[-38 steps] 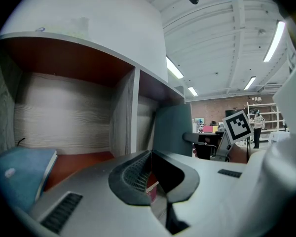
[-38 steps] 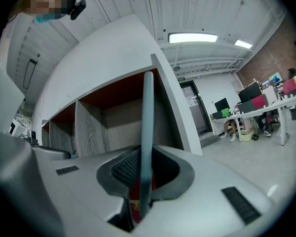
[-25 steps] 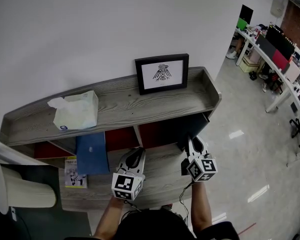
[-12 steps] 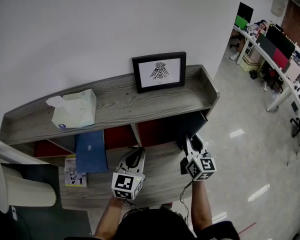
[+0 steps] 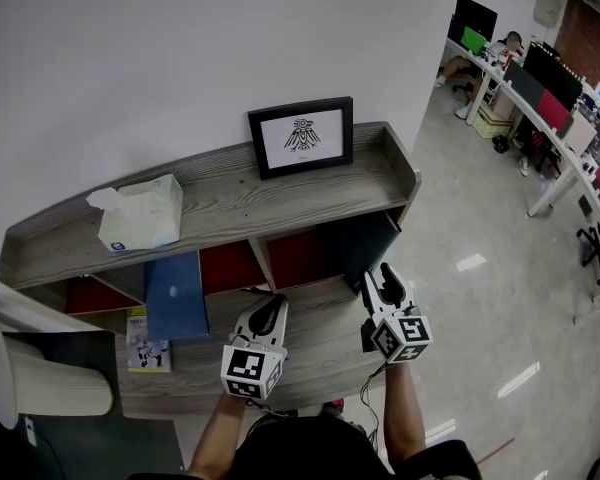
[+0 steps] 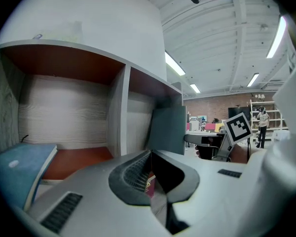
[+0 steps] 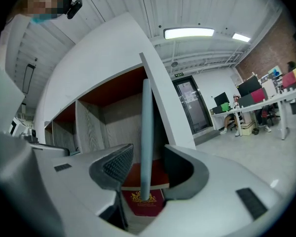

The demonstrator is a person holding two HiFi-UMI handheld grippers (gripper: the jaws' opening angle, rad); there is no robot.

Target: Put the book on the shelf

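Note:
The book [image 7: 146, 132] is thin and grey-blue, and stands upright, edge-on, in the right compartment of the wooden shelf [image 5: 230, 208]. It also shows as a dark slab [image 5: 372, 248] in the head view and as the book [image 6: 167, 130] in the left gripper view. My right gripper [image 7: 148, 157] straddles its spine. Its jaws have just been opening, and a gap shows on each side of the book. From above, the right gripper [image 5: 381, 276] is spread at the compartment's mouth. My left gripper [image 5: 273, 306] hovers over the lower ledge, pads together and holding nothing.
A blue book [image 5: 175, 293] leans in the left compartment above a magazine [image 5: 145, 343]. A red booklet [image 7: 143, 201] lies on the ledge under the right jaws. A tissue box [image 5: 138, 215] and a framed picture [image 5: 300, 136] sit on top. Office desks [image 5: 560, 138] stand far right.
The right jaws have spread apart from the book, which stays standing in the right compartment. The head view has shifted slightly; both hands stay about where they were.

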